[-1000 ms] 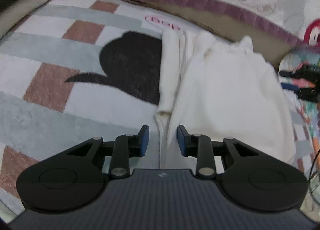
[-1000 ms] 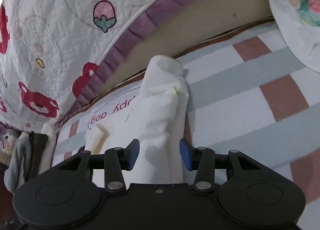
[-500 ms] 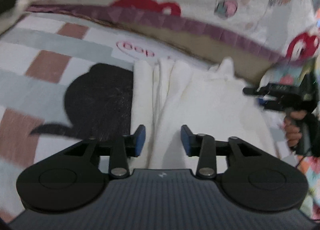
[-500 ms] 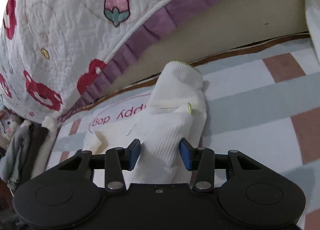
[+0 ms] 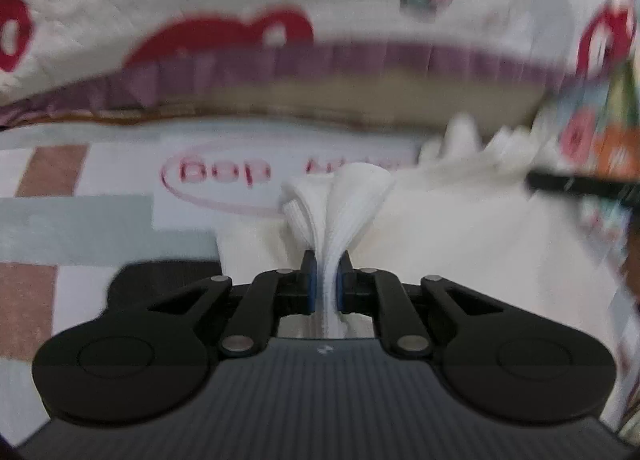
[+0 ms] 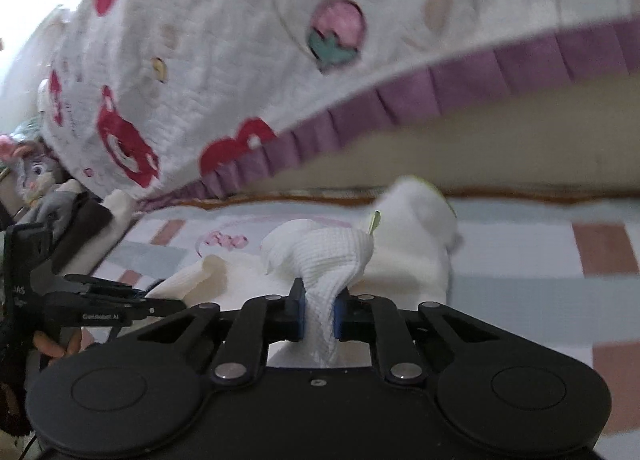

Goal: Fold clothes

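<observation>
on the checked rug (image 5: 72, 220), both jaws just closed on the white garment (image 5: 344, 200): left gripper (image 5: 325, 284), right gripper (image 6: 318, 312); folding barely begun.

Both wrist views low and close over the checked mat (image 5: 80, 220), angled down toward the quilted bedspread (image 6: 240, 60) at the far side. Shared: white garment (image 5: 460, 228), mat lettering, purple frill.

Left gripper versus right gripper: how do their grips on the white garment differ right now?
The left gripper pinches a thin, tall pleat of the white garment; the right gripper pinches a thicker, waffle-textured bunch. The left one's view is more blurred than the right one's. Both have just closed on cloth above the checked mat.
</observation>
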